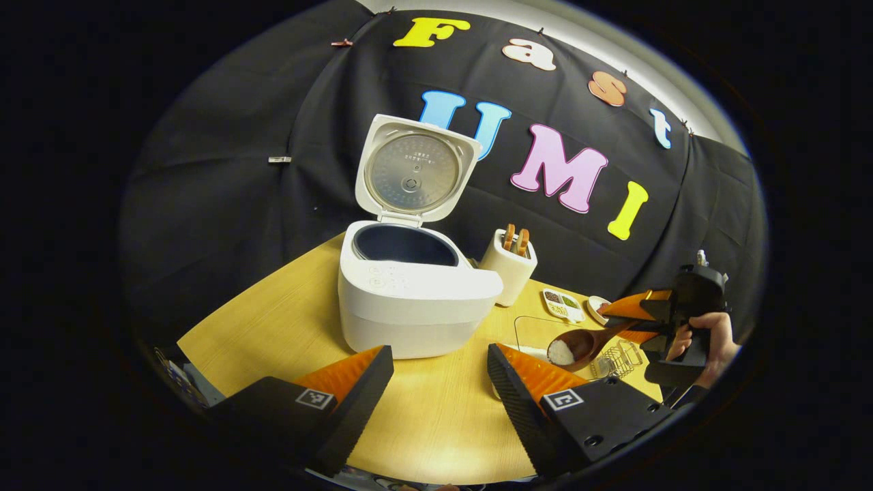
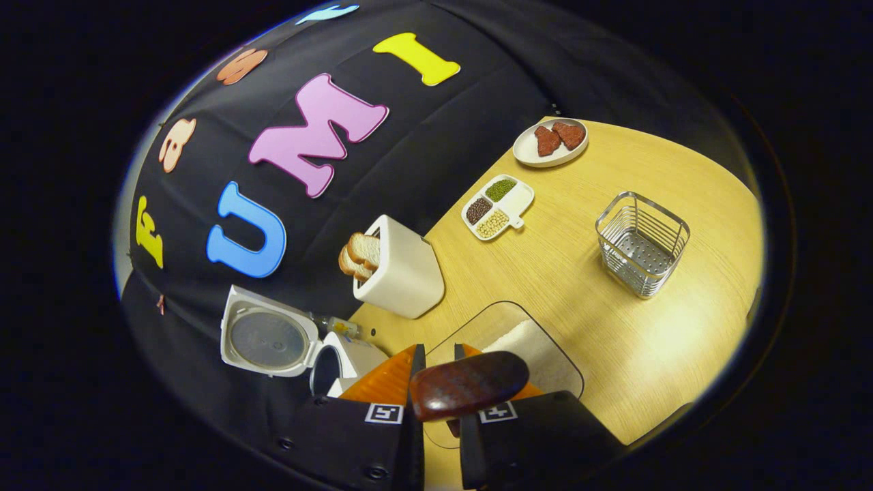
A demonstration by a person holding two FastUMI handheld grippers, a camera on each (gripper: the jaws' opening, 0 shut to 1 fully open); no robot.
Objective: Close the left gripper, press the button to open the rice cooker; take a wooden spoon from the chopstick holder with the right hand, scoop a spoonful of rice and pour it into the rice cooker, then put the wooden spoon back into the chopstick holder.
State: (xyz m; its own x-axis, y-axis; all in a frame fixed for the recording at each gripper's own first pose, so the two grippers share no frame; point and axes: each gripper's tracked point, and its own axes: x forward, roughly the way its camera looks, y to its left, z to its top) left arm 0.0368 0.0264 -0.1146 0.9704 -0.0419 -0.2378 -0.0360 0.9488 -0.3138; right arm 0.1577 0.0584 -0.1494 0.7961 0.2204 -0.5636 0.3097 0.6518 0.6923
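The white rice cooker (image 1: 409, 300) stands with its lid (image 1: 412, 170) raised and its dark inner pot bare. My left gripper (image 1: 440, 372) hangs open in front of it, a little above the table, holding nothing. To the right, my right gripper (image 1: 644, 320), in a person's hand, is shut on a wooden spoon (image 1: 580, 344) with a lump of white rice in its bowl, held over the clear rice container (image 1: 528, 327). In the right gripper view the spoon's handle (image 2: 469, 385) lies between the fingers of my right gripper (image 2: 438, 356), above the container of rice (image 2: 532, 344). The rice cooker (image 2: 286, 341) is at lower left.
A wire chopstick holder (image 2: 641, 242) stands on the wooden table (image 2: 600, 327), and shows again as a basket (image 1: 620, 358) below the right gripper. A toaster with bread (image 2: 399, 273) is beside the cooker. A divided dish of beans (image 2: 498, 208) and a plate (image 2: 551, 142) sit near the wall.
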